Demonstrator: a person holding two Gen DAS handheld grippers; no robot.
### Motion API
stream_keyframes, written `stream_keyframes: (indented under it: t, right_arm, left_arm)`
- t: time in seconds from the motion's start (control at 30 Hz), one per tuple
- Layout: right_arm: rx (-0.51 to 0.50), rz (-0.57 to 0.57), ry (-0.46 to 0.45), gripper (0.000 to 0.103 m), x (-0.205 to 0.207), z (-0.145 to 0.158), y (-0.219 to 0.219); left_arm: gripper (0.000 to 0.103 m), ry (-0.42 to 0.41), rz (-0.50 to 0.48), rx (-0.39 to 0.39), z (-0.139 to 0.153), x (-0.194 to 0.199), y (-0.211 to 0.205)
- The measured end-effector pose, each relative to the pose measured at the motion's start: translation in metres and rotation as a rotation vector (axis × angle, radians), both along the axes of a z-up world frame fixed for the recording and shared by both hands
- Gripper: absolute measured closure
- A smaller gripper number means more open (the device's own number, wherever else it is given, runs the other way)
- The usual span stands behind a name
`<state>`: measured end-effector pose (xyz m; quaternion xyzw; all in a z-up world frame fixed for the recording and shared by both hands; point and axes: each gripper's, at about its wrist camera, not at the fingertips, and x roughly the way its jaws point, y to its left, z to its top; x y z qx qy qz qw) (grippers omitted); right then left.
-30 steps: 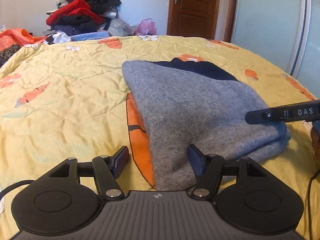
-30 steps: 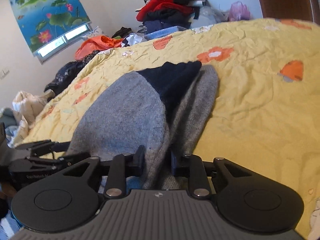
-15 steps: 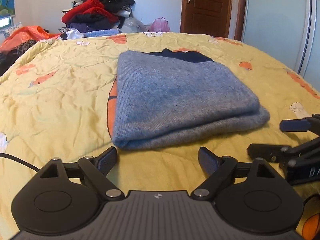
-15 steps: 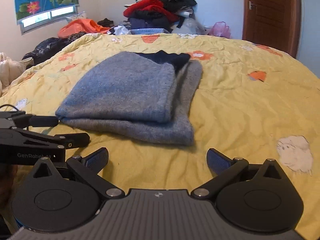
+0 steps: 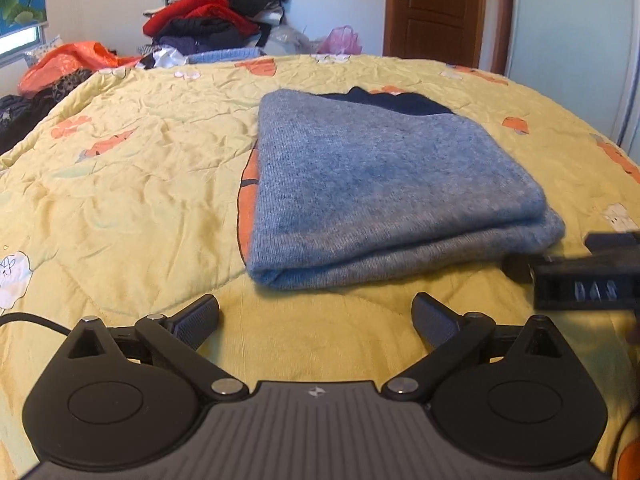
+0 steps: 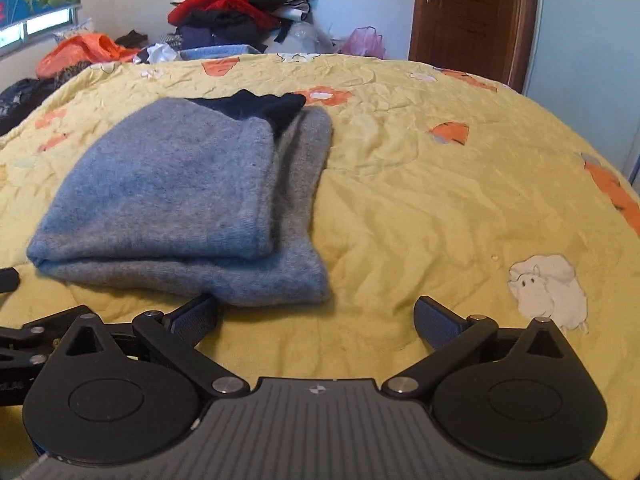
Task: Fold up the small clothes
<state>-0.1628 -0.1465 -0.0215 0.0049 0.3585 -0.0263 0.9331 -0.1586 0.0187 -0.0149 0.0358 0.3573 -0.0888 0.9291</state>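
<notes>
Bedroom w/ a bed under a yellow quilt (image 5: 132,184), orange flower prints and a white sheep print (image 6: 548,292) on it. Behind the bed, against the white wall: a heap of clothes (image 5: 216,16), red and black on top, plus an orange bundle (image 5: 72,60) at far left. Brown wooden door (image 5: 436,8) at the back right, pale wardrobe panel (image 5: 568,48) beside it.

Folded grey sweater (image 5: 384,192) lies flat on the quilt, roughly mid-bed, in stacked layers. Its near edge is the thick rounded fold; a dark navy part (image 5: 400,102) pokes out at the far end, towards the wall. Left wrist view: a rough rectangle whose long axis runs from the near fold away to the navy end, far end leaning slightly right. Right wrist view: same sweater sits left of centre, top layer narrower than the bottom one, so a grey strip of the lower layer shows along its right side; navy end again points away.

Left gripper (image 5: 316,320): spread wide, nothing between the fingers, only bare quilt; the sweater's near fold lies just beyond the tips, apart from them. Left jaws are opening at this moment.

Right gripper (image 6: 316,318): also spread wide, empty. Its left-hand finger (image 6: 196,318) sits at the sweater's near right corner; can't tell if it touches.

Each gripper shows at the edge of the other's view, both near the sweater's front edge.
</notes>
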Motion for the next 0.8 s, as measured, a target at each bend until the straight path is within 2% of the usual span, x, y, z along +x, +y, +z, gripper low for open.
stream_keyframes:
  t: [0.2, 0.33, 0.8]
  right_arm:
    - [-0.003, 0.020, 0.029, 0.000, -0.003, 0.003, 0.004]
    - [-0.001, 0.059, -0.038, 0.000, -0.003, -0.002, 0.001]
    - [-0.005, 0.032, -0.048, 0.000, -0.001, -0.004, 0.004]
  left_arm:
    - [0.000, -0.031, 0.026, -0.004, -0.004, 0.008, -0.006]
    - [0.000, -0.040, 0.021, -0.010, -0.004, 0.003, -0.004]
    - [0.000, -0.049, 0.028, -0.009, -0.004, -0.001, -0.004]
